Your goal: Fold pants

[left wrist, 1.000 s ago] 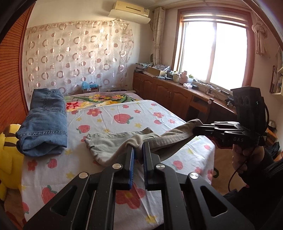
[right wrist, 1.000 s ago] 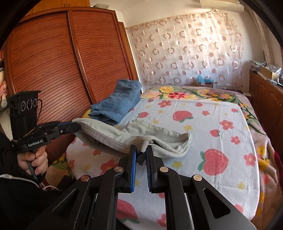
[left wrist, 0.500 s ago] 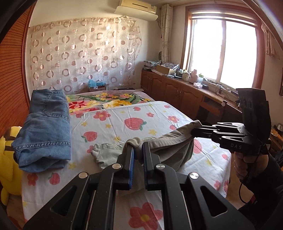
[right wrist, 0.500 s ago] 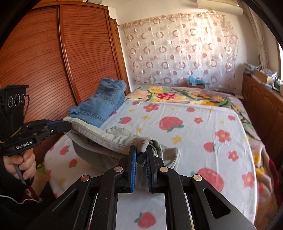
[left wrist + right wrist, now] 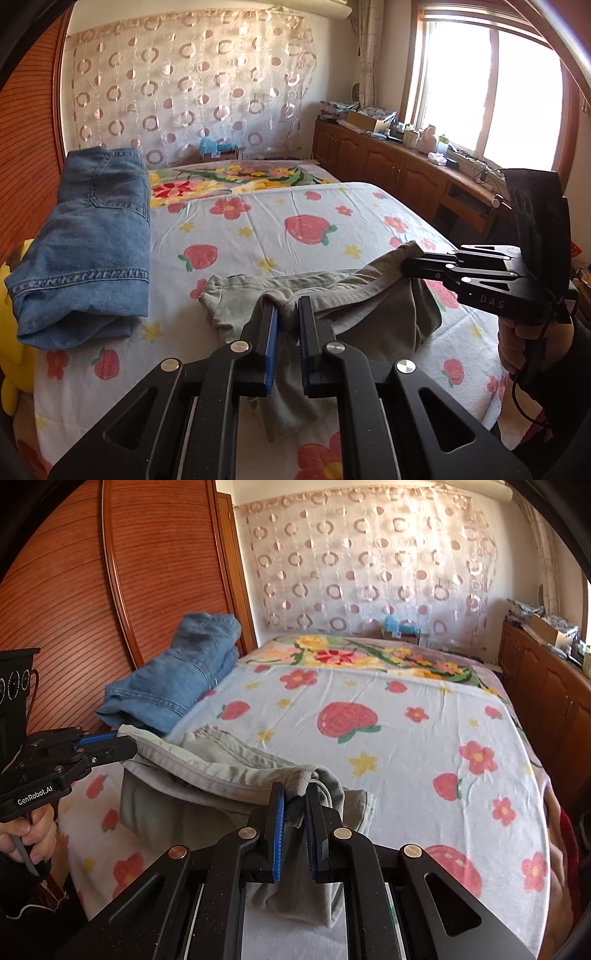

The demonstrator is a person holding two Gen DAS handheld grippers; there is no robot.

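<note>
The grey-green pants (image 5: pixel 373 314) are soft, brushed cotton with a stitched hem line, lifted at the near end of the bed and sagging in a loose hammock between the two tools, while their far part lies crumpled on the sheet (image 5: pixel 280 206). The left gripper (image 5: pixel 287 321) — matte black arms with blue ribbed pads and silver rivets — is clenched on a bunched fold of the pants, the cloth pinched tight between its fingers. The right gripper (image 5: pixel 294 805) is built the same and is likewise clamped on a wad of the same fabric, with a flap hanging down below its fingers. Each tool shows up in the other's view, gripped by a bare hand (image 5: pixel 517 343) with a dark sleeve. The sheet is thin and white, faintly creased, printed with red strawberries, pink flowers and yellow stars; further back lies a brighter floral blanket (image 5: pixel 373 657). Along the left edge of the bed rests a pile of folded blue denim jeans (image 5: pixel 88 236) — heavy, with pale seams — just beside a ribbed reddish wooden wardrobe (image 5: pixel 110 602). A sheer curtain (image 5: pixel 184 92) with ring patterns covers the far wall, and low wooden cabinets (image 5: pixel 388 170) run under a sunlit window (image 5: pixel 491 88).
</note>
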